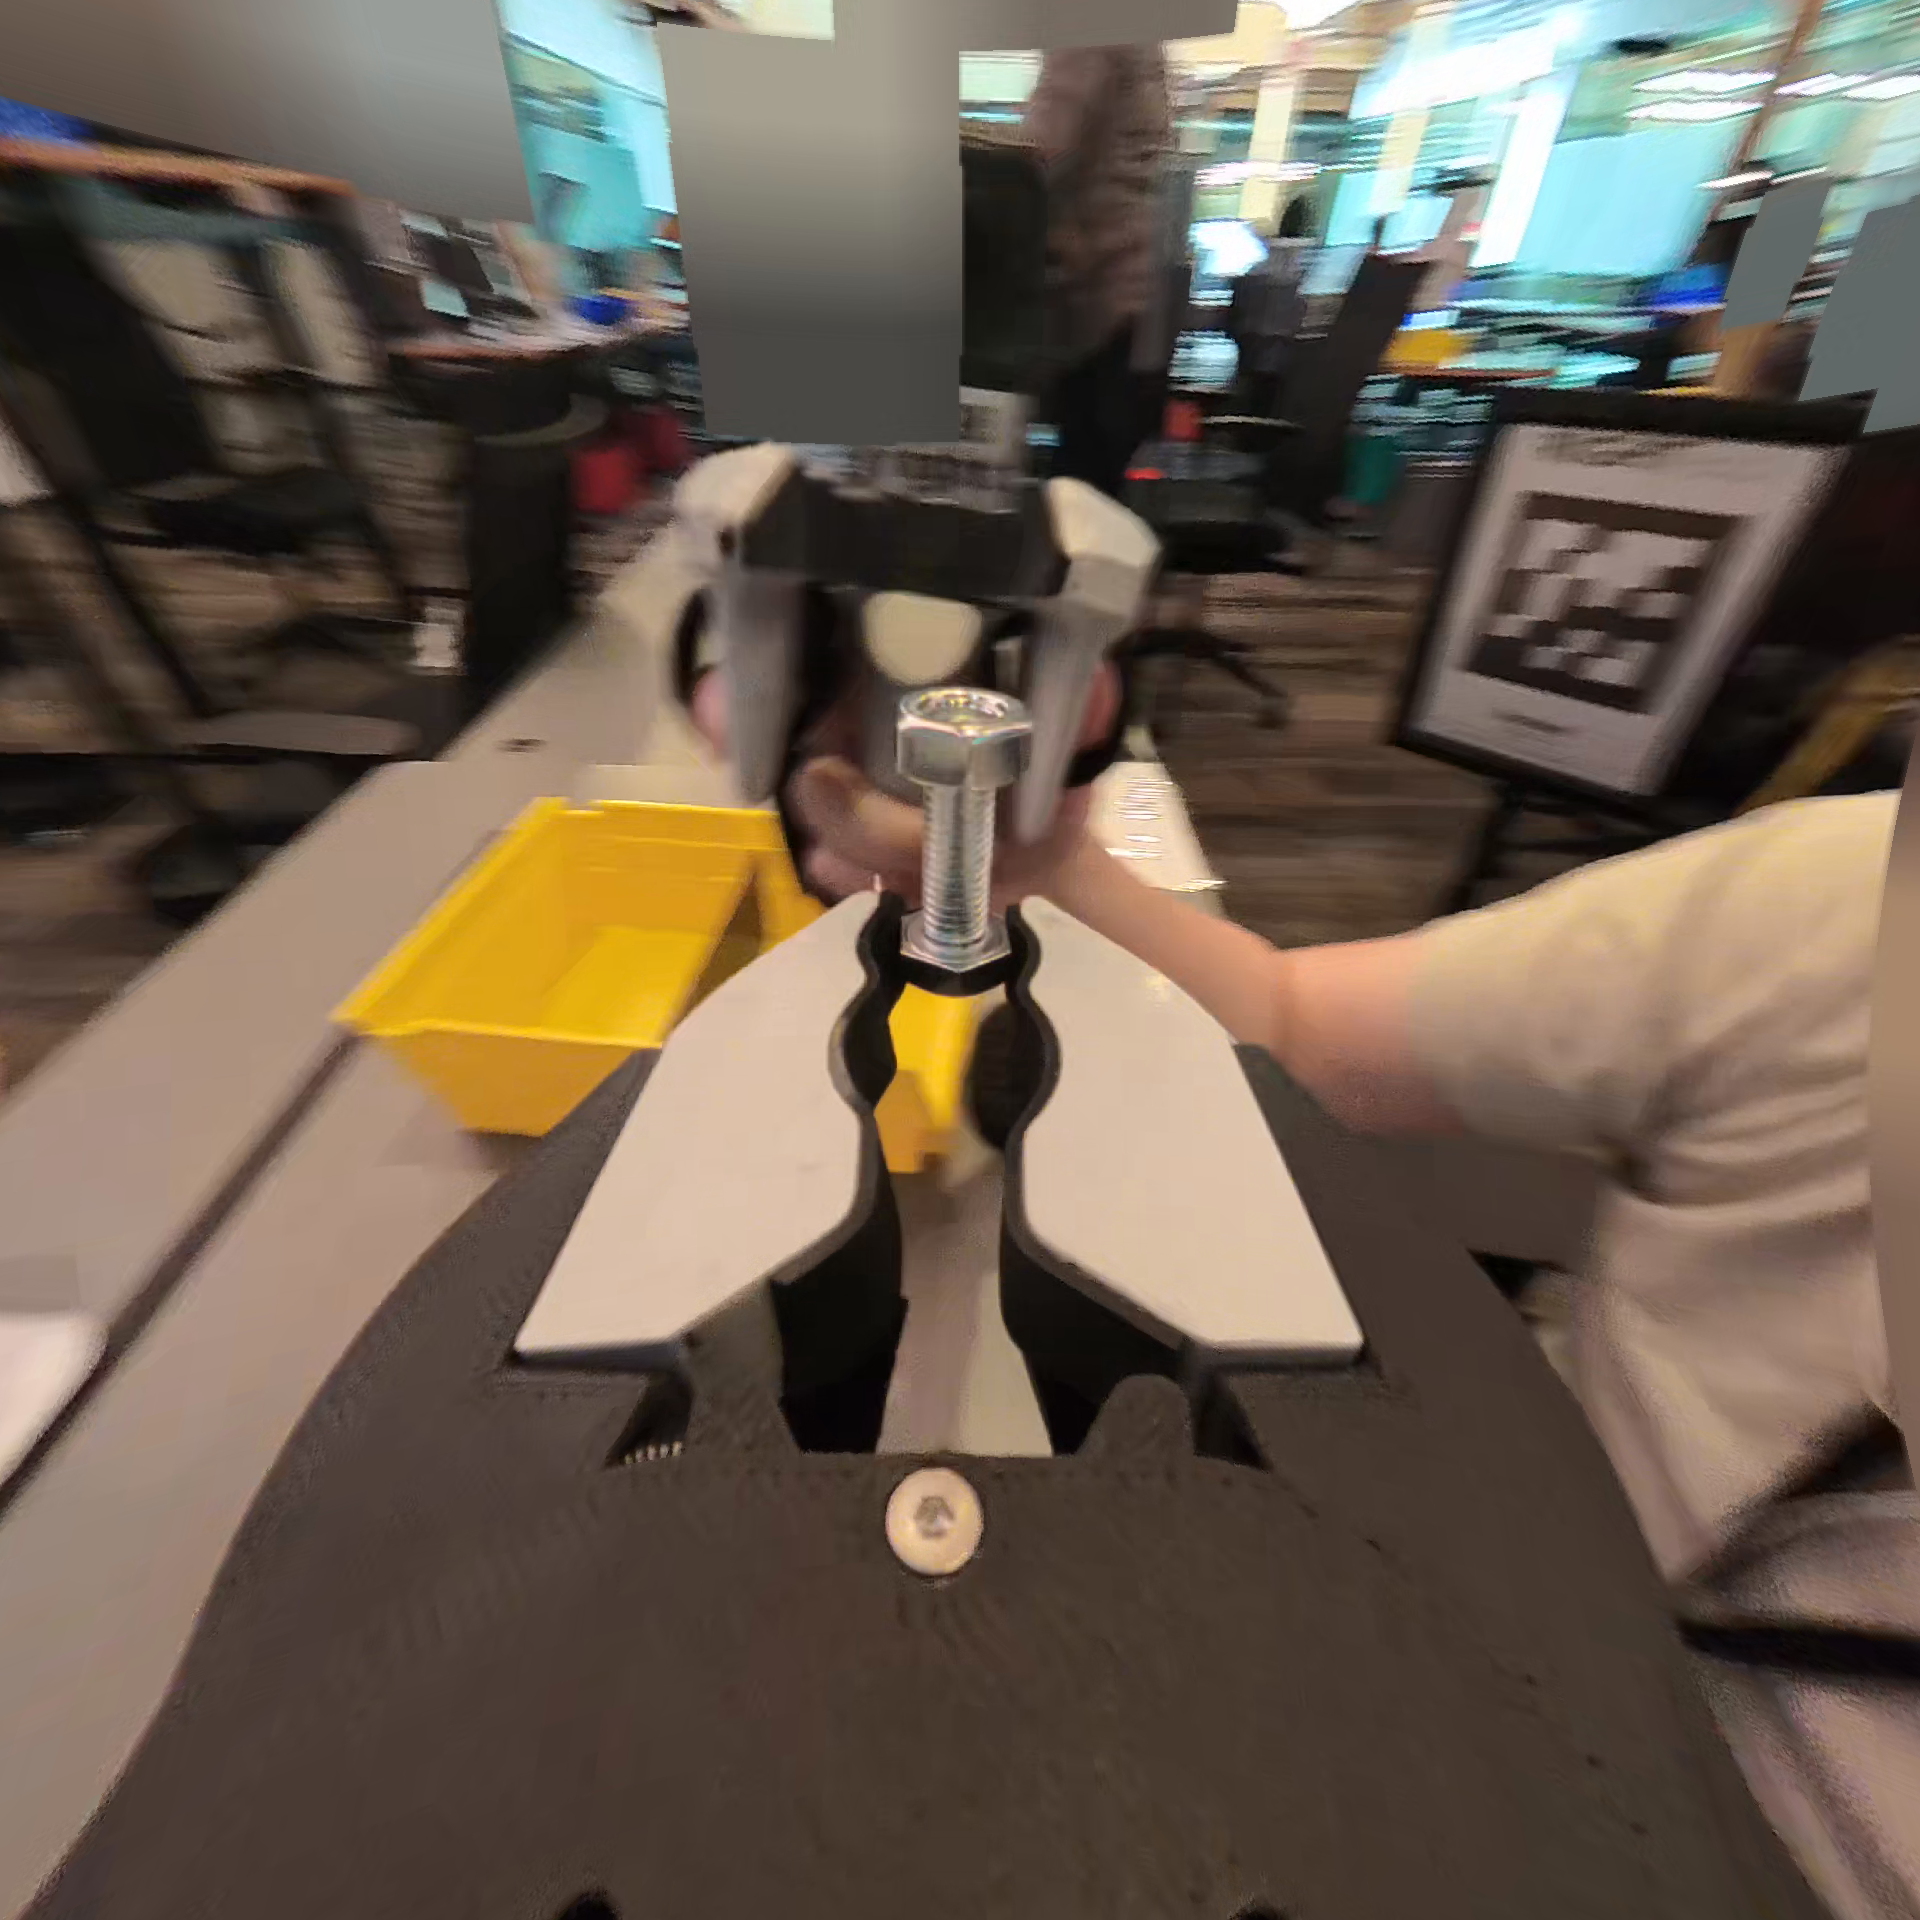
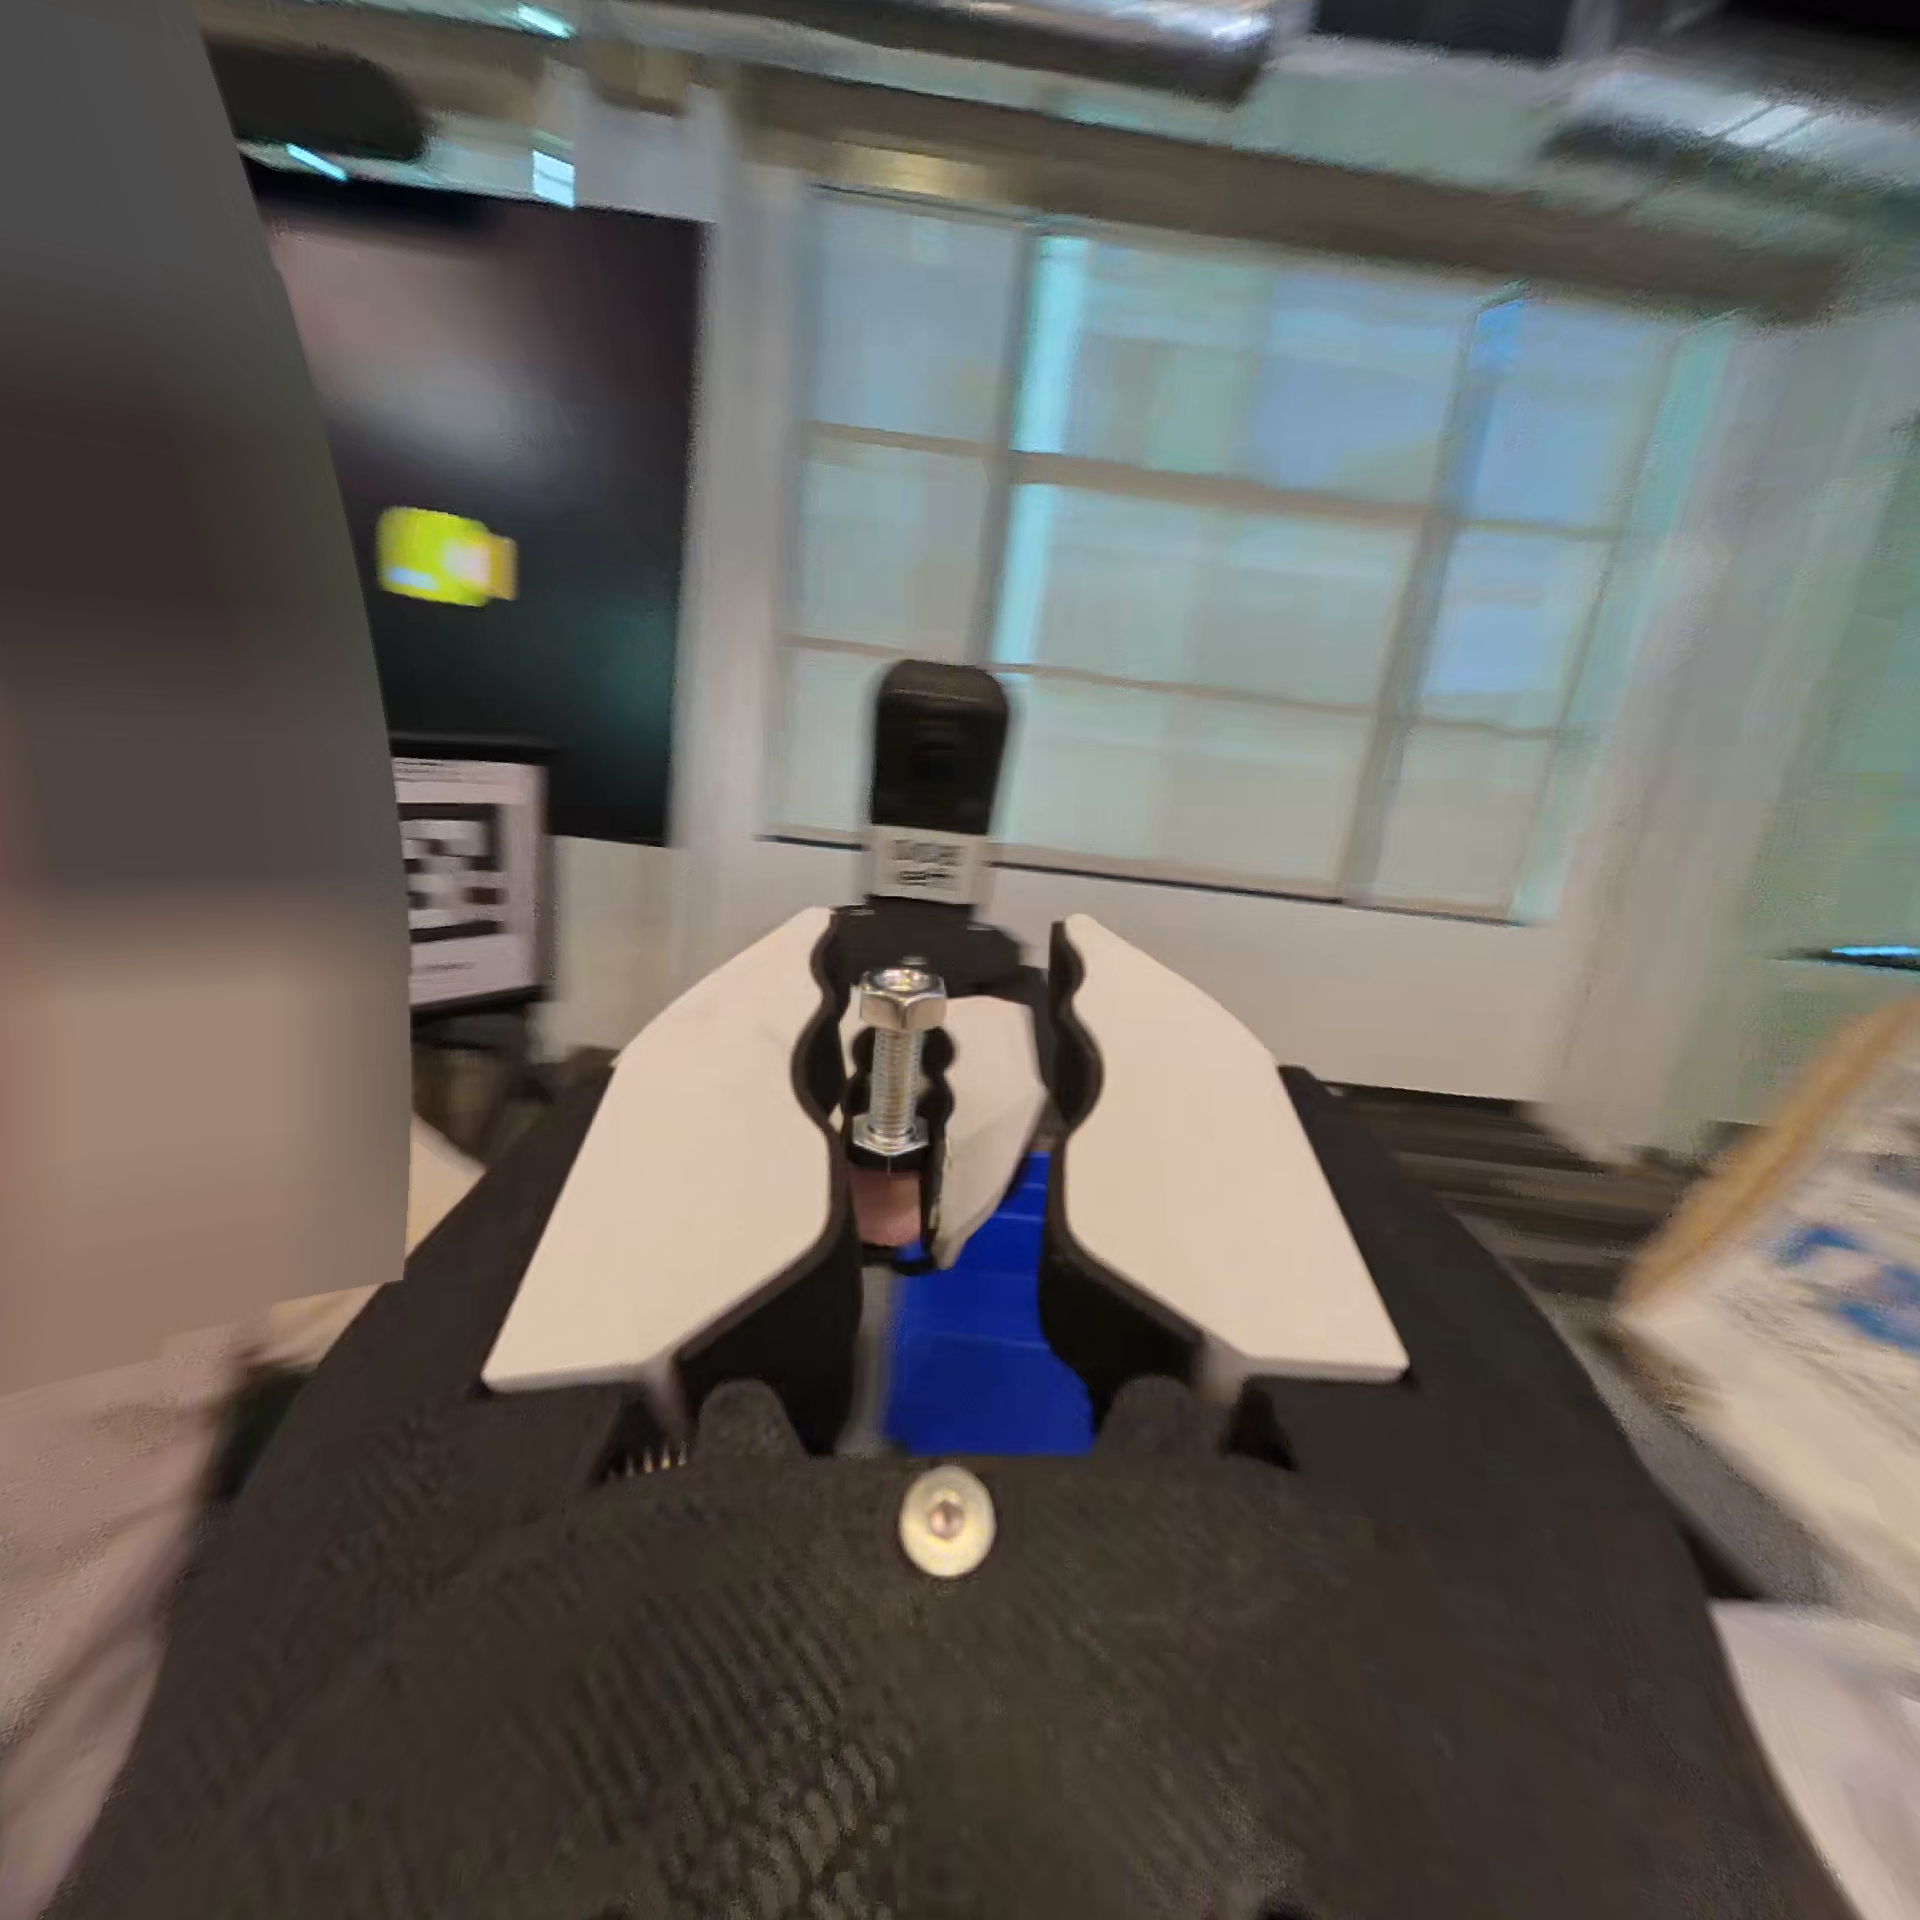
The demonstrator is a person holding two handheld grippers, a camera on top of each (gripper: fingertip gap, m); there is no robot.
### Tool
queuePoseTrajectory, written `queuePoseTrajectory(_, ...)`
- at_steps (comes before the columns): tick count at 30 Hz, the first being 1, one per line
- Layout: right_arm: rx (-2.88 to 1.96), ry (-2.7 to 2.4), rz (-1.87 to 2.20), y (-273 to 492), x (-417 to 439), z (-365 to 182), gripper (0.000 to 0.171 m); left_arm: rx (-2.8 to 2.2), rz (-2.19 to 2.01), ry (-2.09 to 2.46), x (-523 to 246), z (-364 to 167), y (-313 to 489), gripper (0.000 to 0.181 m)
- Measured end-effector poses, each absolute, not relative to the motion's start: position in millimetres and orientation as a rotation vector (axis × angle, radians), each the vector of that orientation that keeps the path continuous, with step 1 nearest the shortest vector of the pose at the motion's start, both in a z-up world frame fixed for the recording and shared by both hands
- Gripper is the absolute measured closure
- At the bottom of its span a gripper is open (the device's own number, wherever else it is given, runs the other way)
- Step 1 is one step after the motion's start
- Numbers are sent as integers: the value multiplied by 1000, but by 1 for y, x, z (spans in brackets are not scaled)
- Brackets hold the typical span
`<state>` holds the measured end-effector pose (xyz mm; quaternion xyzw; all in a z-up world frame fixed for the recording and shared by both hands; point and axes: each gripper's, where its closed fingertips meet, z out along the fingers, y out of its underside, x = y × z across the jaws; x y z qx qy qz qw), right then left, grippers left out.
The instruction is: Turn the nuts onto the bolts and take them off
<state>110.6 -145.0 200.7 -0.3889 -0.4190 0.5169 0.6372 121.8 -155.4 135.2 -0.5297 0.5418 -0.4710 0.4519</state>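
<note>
Left gripper (image 1: 951, 940) has its two grey fingers pressed in on the lower hex part of a silver bolt (image 1: 958, 831), pinching it at the very tips; whether that lower hex is the nut (image 1: 951, 948) or the bolt's own head cannot be told. Bolt stands upright above the tips, threaded shank bare, with a second hex piece at its top end. Right gripper (image 2: 940, 997) is spread: its fingers stand either side of the top hex piece with a gap on each side, touching nothing. In the left wrist view the right gripper faces the camera from beyond the bolt, tips pointing downward, with the person's hand (image 1: 862, 821) behind it. Yellow bin (image 1: 582, 935) sits on the grey table (image 1: 208, 1039) below and left of the left gripper, tilted in view. Blue bin (image 2: 977, 1351) shows between the right gripper's fingers, below the bolt. Background is motion-blurred.
</note>
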Motion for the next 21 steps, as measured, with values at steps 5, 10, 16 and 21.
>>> queuePoseTrajectory(5,-1022,-764,732,-121,110,203,135,-1324,-857,1093,108,146,-114,163)
queuePoseTrajectory(10,-1072,-743,636,-119,91,193,135,-1342,-700,1043,106,143,-103,163)
queuePoseTrajectory(16,-1102,-843,685,-122,82,184,153,-1328,-685,1100,113,140,-111,163)
queuePoseTrajectory(21,-995,-1201,1048,-174,84,180,152,-1235,-1044,1441,120,135,-170,163)
